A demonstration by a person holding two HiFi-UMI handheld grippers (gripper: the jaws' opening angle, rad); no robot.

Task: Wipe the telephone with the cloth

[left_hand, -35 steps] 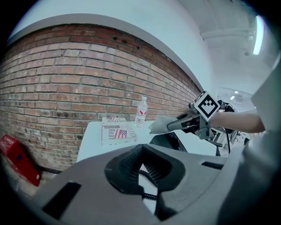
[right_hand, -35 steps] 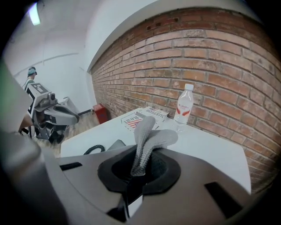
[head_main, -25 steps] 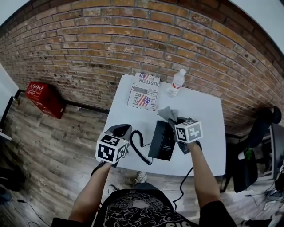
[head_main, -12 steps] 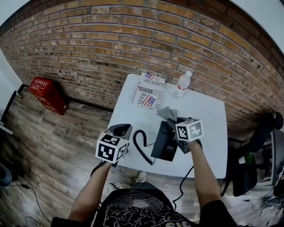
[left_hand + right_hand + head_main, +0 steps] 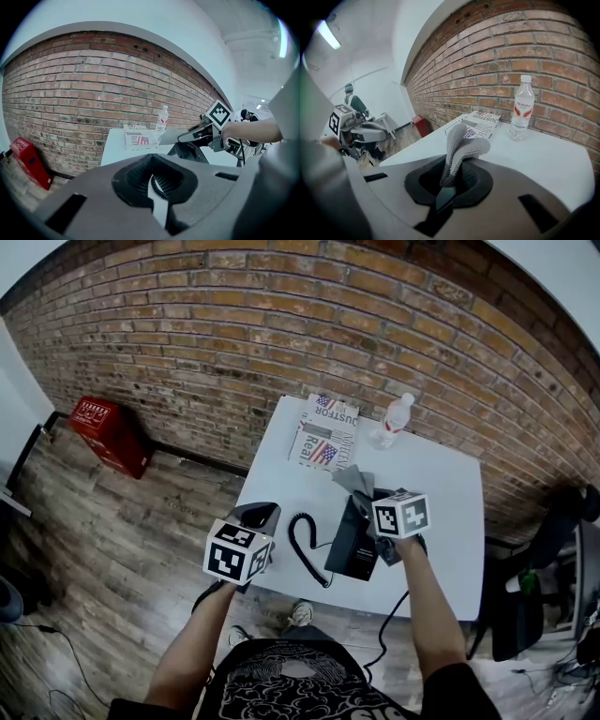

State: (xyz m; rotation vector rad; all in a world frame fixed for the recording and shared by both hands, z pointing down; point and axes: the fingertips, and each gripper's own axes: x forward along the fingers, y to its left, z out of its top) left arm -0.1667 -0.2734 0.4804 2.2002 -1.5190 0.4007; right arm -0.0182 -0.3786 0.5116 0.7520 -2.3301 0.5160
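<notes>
The right gripper (image 5: 371, 499) has its jaws clenched on the grey cloth (image 5: 461, 146), just above the telephone base (image 5: 349, 545) on the tabletop (image 5: 441, 486). The left gripper (image 5: 251, 527) grasps the handset (image 5: 258, 511), held off to the side. Best to press the cloth flat and sweep evenly, keeping clear of the cord (image 5: 302, 549).

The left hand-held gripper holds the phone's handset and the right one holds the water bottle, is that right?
Not quite. The right hand-held gripper holds the cloth, not the bottle, which stands on the table; the right gripper view shows it. The left hand-held gripper does hold the handset.
</notes>
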